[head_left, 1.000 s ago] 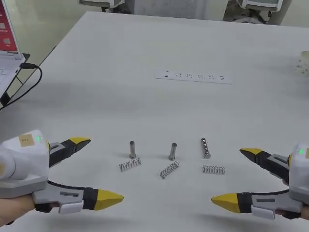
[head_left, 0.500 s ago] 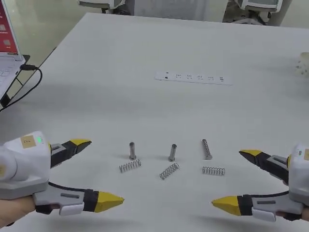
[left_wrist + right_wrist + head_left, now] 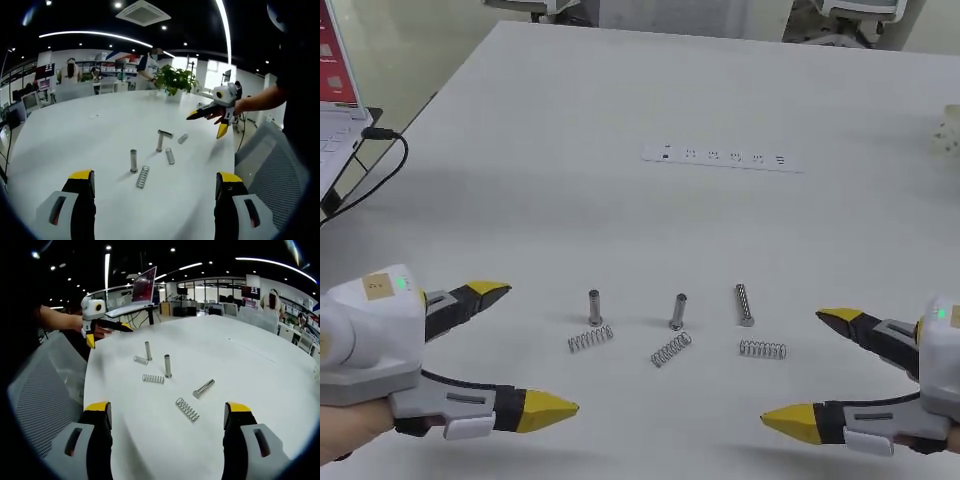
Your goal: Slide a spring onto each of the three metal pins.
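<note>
Three metal pins stand in a row on the white table: the left pin (image 3: 594, 307) and middle pin (image 3: 678, 312) are upright, while the right pin (image 3: 744, 305) lies flat. A loose spring lies in front of each: left spring (image 3: 590, 339), middle spring (image 3: 670, 350), right spring (image 3: 762, 349). My left gripper (image 3: 525, 350) hovers open to the left of them, holding nothing. My right gripper (image 3: 808, 368) hovers open to their right, also holding nothing. From the left gripper view, the nearest pin (image 3: 133, 160) and spring (image 3: 143, 176) sit ahead of the open jaws. From the right gripper view, the lying pin (image 3: 203, 388) and a spring (image 3: 187, 409) are nearest.
A white power strip (image 3: 720, 157) lies further back on the table. A laptop (image 3: 335, 110) with a black cable (image 3: 380, 170) sits off the table's left edge. A small pale object (image 3: 950, 130) is at the far right.
</note>
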The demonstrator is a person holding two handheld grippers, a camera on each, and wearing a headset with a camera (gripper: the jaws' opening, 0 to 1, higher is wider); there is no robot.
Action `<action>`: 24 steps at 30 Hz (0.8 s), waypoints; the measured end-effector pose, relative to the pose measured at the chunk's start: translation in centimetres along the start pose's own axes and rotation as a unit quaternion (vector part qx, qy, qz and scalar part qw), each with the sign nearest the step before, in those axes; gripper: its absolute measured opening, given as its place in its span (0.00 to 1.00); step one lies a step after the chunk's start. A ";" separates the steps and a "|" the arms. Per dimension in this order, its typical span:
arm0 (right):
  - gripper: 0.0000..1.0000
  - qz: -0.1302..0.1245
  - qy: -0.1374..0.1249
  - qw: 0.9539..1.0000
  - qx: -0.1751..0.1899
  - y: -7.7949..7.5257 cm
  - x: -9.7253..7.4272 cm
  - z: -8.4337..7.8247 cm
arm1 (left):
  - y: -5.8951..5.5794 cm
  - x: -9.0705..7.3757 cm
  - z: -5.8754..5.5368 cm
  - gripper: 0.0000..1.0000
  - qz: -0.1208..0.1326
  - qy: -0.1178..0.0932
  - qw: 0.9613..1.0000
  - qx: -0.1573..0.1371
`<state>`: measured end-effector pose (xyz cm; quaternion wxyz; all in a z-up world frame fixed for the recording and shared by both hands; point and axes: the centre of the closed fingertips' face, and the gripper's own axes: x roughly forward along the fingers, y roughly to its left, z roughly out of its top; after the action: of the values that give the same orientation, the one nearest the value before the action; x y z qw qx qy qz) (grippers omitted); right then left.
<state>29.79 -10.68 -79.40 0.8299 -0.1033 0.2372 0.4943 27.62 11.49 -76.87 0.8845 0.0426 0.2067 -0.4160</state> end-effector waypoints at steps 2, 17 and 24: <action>0.94 0.001 0.000 1.000 -0.001 0.0 0.0 0.2 | -0.1 0.1 0.0 0.98 -0.001 0.001 1.000 0.001; 0.88 0.003 0.009 1.000 -0.003 -0.6 0.3 1.1 | 0.0 0.2 0.0 0.98 0.001 0.000 1.000 -0.002; 0.84 -0.006 0.005 1.000 0.006 -2.4 0.8 2.7 | 0.1 0.1 -0.2 0.98 0.001 0.002 1.000 -0.003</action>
<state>32.96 -10.18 -77.61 0.8323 -0.1026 0.2436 0.4873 27.65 11.51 -77.14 0.8848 0.0408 0.2099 -0.4140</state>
